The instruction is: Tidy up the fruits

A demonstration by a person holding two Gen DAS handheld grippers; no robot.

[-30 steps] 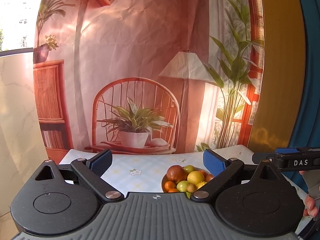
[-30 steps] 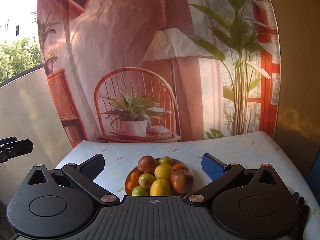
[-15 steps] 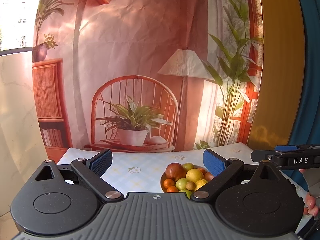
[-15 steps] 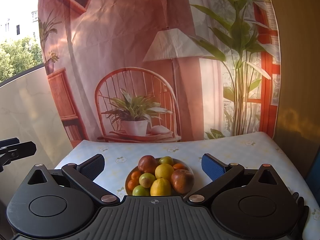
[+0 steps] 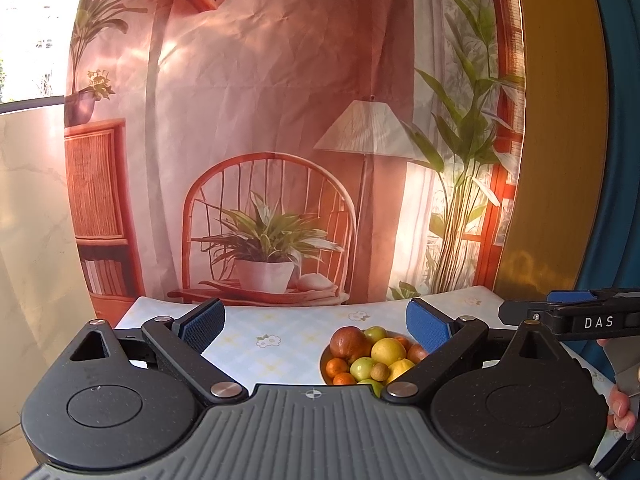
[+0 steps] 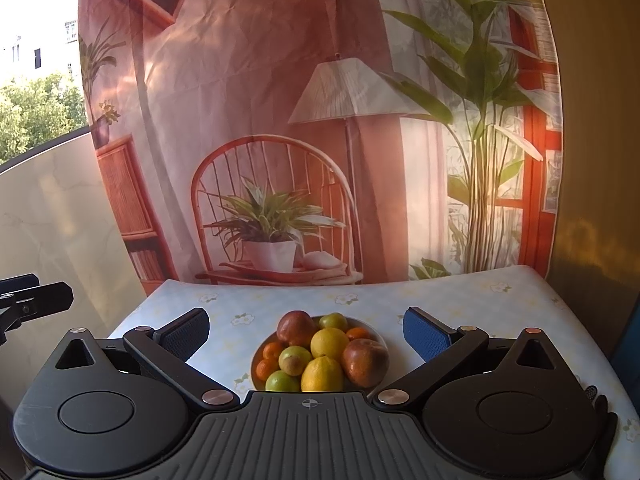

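On the flower-patterned tablecloth point(image 6: 460, 300), a bowl point(image 6: 370, 330) heaped with fruit stands toward the near edge, in front of a printed backdrop point(image 6: 260, 100) of a chair, a lamp and potted plants.

The right wrist view shows the bowl centred between the fingers of the right gripper point(image 6: 306, 330). The left wrist view shows the same bowl point(image 5: 322, 362) off to the right, partly hidden behind the right finger of the left gripper point(image 5: 316, 320). Only the left wrist view shows the person's fingertips point(image 5: 622, 406) at the far right edge, below the right gripper point(image 5: 568, 314) seen side-on. Only the right wrist view shows trees and buildings outside at the far left.

Count in the right wrist view: two red apples point(image 6: 296, 327), two lemons point(image 6: 329, 343), three green fruits point(image 6: 295, 360), and about three small oranges point(image 6: 274, 350); the pile may hide more.

Both grippers are held level, pointing across the table toward the backdrop. Each has its fingers spread wide with nothing between the blue pads point(image 6: 424, 334), and neither touches the bowl.
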